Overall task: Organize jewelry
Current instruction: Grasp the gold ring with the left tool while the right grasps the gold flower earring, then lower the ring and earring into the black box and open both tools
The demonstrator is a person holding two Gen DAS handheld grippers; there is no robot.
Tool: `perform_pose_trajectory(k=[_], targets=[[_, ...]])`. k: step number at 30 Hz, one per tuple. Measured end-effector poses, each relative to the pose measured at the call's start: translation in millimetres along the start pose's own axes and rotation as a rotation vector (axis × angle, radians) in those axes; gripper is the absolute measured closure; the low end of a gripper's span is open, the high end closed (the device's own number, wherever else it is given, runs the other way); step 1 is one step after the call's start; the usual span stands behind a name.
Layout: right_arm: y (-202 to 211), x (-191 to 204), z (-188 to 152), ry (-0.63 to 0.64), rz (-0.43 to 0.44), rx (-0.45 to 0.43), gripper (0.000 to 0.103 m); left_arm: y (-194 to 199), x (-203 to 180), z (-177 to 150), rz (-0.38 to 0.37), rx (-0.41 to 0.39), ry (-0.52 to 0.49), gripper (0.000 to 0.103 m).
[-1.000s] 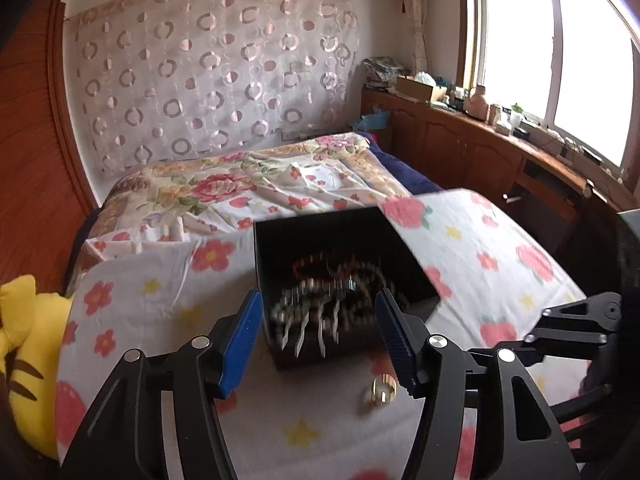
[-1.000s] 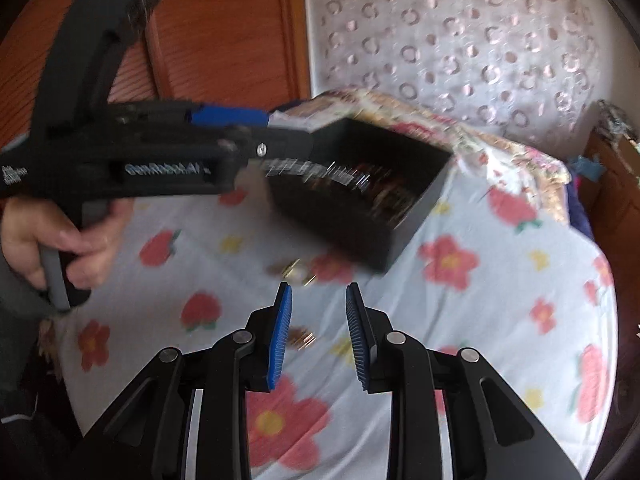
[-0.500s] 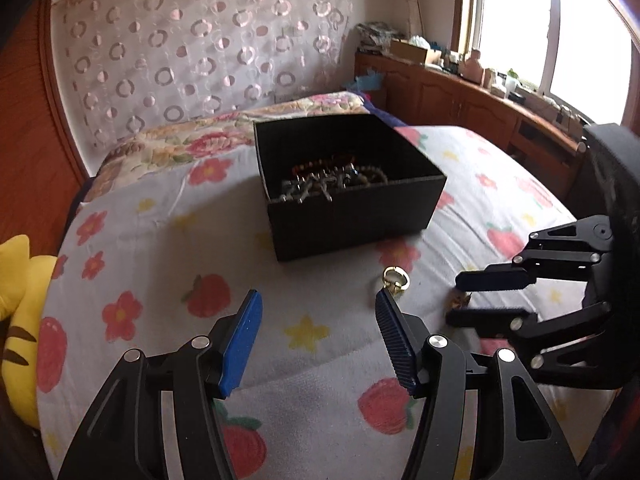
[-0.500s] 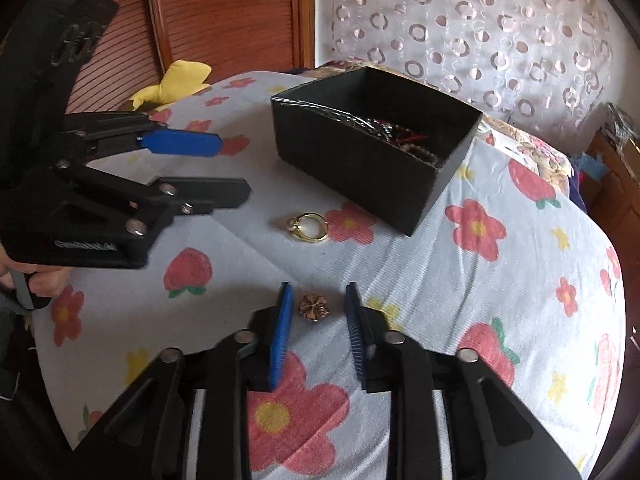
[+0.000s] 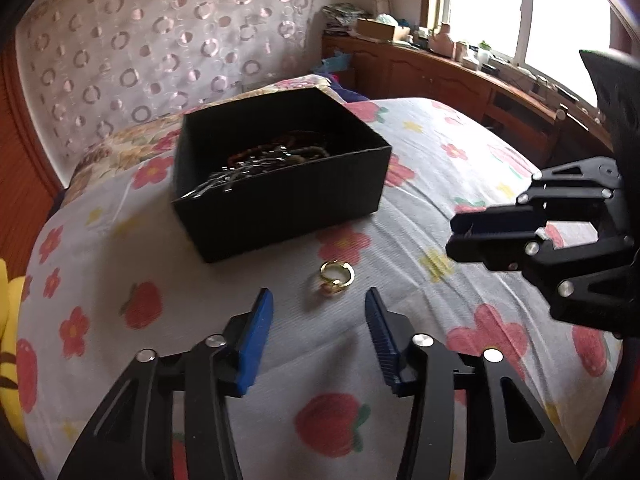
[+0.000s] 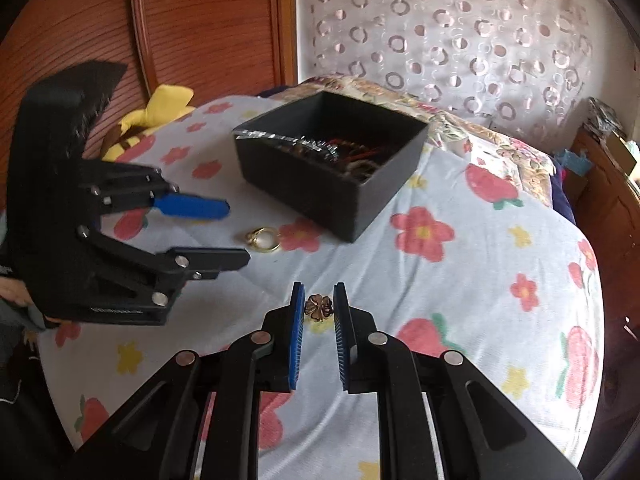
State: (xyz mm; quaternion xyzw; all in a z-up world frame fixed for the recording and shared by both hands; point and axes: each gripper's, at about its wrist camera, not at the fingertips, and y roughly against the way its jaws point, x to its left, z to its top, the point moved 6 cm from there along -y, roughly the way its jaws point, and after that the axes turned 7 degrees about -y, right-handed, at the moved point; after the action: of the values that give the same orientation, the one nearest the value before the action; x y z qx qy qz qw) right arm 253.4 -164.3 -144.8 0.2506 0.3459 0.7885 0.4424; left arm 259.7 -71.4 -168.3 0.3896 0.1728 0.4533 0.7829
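A gold ring (image 5: 337, 278) lies on the flowered sheet just in front of an open black box (image 5: 280, 200) holding several chains and beads. My left gripper (image 5: 318, 308) points down at the ring; its jaws are closing, and the ring sits just beyond the fingertips, untouched. In the right wrist view the ring (image 6: 262, 240) lies just past the left gripper (image 6: 238, 234) tips, near the box (image 6: 328, 184). My right gripper (image 6: 319, 300) is shut on a small bronze flower-shaped piece (image 6: 319, 307) resting on the sheet. The right gripper (image 5: 454, 236) shows at the right of the left wrist view.
The bed's flowered sheet (image 6: 480, 280) falls away at the right and front. A yellow plush toy (image 6: 160, 112) lies by the wooden headboard (image 6: 200, 20). A low wooden cabinet (image 5: 440, 68) with clutter runs under the window.
My left gripper came down from over the box toward the ring, and its jaws narrowed. The right gripper's pads drew in onto the flower-shaped piece.
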Motion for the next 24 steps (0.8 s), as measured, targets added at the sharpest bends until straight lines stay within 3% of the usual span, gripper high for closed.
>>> perform_pose_trajectory(k=[5, 7, 9, 10, 24], targets=[[6, -5, 4, -0.016, 0.003, -0.021, 0.087, -9, -3, 7, 0.0, 0.011, -0.006, 0.072], [6, -3, 4, -0.016, 0.003, -0.024, 0.087, -10, -3, 9, -0.002, 0.011, -0.006, 0.088], [6, -4, 4, -0.018, 0.004, -0.027, 0.087, -10, -5, 9, -0.021, 0.008, -0.009, 0.088], [7, -5, 4, -0.019, 0.005, -0.028, 0.087, -9, -6, 9, -0.025, 0.004, -0.012, 0.093], [23, -9, 36, -0.047, 0.001, -0.108, 0.087, 40, 10, 42, 0.017, -0.141, 0.031, 0.093]])
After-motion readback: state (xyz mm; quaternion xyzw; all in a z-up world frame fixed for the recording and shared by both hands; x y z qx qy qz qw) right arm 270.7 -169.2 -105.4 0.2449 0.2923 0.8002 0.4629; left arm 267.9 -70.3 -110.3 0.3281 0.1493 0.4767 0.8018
